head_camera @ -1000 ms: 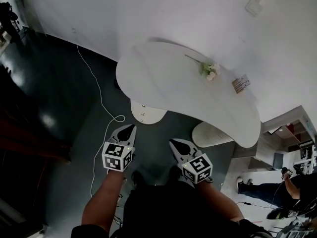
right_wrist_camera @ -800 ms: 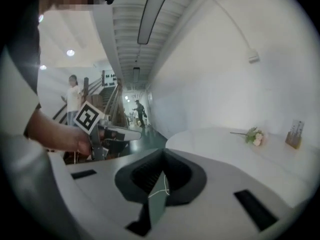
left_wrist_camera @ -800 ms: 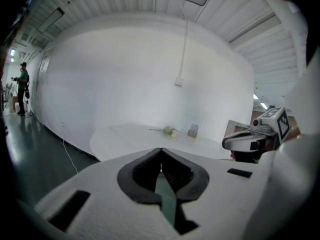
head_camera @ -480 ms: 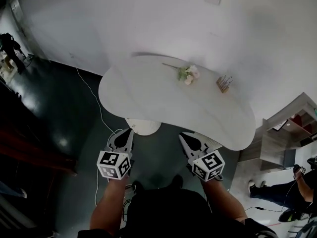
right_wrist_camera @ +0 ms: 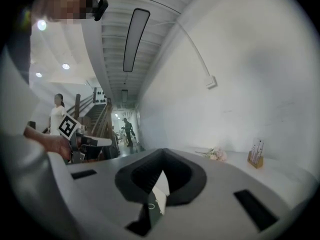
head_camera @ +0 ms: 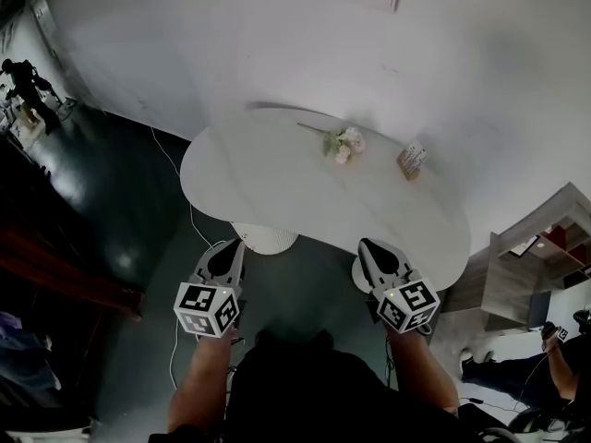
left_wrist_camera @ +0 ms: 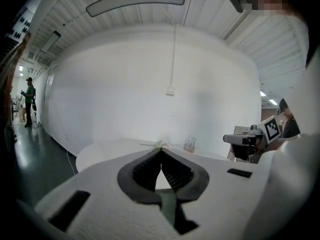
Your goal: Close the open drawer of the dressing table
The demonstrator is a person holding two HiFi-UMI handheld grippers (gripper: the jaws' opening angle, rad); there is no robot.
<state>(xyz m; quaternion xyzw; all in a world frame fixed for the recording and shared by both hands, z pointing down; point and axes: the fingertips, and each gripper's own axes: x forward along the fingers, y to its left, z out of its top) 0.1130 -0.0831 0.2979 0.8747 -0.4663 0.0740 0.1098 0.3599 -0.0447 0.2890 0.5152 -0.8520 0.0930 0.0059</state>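
Presumably the rounded white drawer [head_camera: 265, 239], seen jutting from under the desk [head_camera: 277, 173] just beside the left tool [head_camera: 233, 249], will glide lightly; its rigid curved front is best pushed squarely. Left and right tool [head_camera: 369, 249] are both closed, empty.

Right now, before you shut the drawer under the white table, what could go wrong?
The shut left gripper and right gripper end in narrow tips; they might slip off the rounded white drawer front.
A hard shove could shake the white curved tabletop and roll the loose pink flower sprig.
The thin white cable on the dark floor could trip someone.
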